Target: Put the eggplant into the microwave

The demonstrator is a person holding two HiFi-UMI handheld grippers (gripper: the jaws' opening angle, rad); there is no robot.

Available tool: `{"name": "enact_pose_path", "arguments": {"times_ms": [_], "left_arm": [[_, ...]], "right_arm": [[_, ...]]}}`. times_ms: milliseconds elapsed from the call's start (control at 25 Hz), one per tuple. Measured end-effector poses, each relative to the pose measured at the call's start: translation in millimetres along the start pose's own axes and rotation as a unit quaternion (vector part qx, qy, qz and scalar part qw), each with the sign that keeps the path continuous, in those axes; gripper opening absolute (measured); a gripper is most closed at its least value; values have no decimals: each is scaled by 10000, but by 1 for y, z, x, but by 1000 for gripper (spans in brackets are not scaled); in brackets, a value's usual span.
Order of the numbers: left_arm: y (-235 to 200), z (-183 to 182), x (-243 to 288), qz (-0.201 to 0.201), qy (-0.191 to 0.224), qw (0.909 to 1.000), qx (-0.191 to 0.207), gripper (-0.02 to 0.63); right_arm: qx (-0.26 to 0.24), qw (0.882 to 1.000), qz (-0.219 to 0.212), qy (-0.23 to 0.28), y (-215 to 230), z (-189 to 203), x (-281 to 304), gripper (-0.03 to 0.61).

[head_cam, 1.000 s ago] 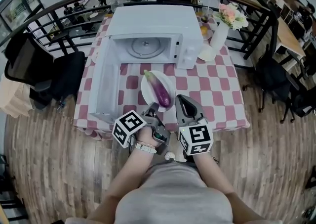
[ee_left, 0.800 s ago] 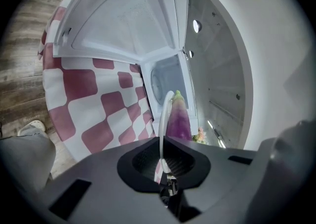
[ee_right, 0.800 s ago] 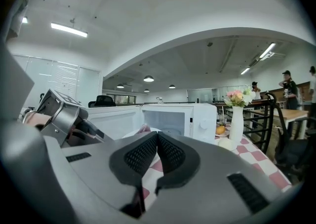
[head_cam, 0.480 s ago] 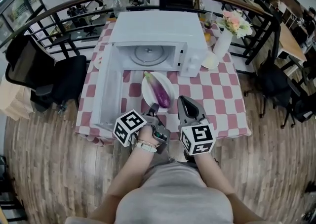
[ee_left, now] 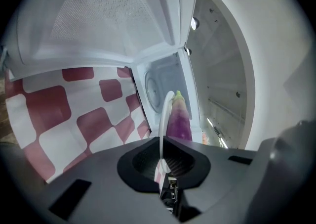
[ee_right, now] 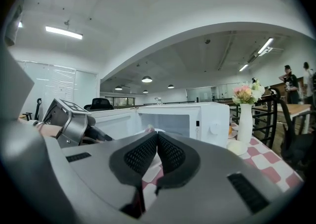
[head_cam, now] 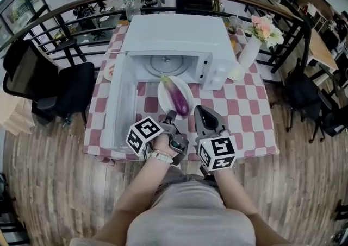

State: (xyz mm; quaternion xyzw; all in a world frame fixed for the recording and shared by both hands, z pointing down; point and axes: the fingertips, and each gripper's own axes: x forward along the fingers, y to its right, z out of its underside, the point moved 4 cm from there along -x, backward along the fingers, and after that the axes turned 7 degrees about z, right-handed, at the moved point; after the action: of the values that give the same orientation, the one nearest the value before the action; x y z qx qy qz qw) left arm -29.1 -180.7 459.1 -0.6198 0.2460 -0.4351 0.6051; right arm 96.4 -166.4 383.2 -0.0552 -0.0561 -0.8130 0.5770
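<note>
Left gripper [head_cam: 169, 117] sits at centre frame in the head view, jaws pinched tight on the near rim of the white plate [head_cam: 162, 94]. The eggplant [head_cam: 178, 99] lies on that plate, just below the open microwave [head_cam: 174, 33] at upper centre. Its door [head_cam: 116, 106] is swung out left. Right gripper [head_cam: 202, 112] is alongside, jaws together, nothing between them.

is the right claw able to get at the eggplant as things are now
Probably yes: the eggplant lies uncovered on the plate just ahead of the right claw, with nothing between. Its jaws are shut, so they'd need opening first.
</note>
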Motion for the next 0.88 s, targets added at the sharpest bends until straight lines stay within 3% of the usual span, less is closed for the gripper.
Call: {"name": "enact_pose_path", "arguments": {"times_ms": [480, 880], "left_arm": [[-21, -30, 35, -4, 286, 9996, -64, 18], [-44, -54, 72, -67, 268, 9991, -336, 18]], "right_arm": [[-35, 9996, -241, -124, -3, 10, 44, 25], [315, 9978, -496, -307, -6, 28, 77, 25]]}}
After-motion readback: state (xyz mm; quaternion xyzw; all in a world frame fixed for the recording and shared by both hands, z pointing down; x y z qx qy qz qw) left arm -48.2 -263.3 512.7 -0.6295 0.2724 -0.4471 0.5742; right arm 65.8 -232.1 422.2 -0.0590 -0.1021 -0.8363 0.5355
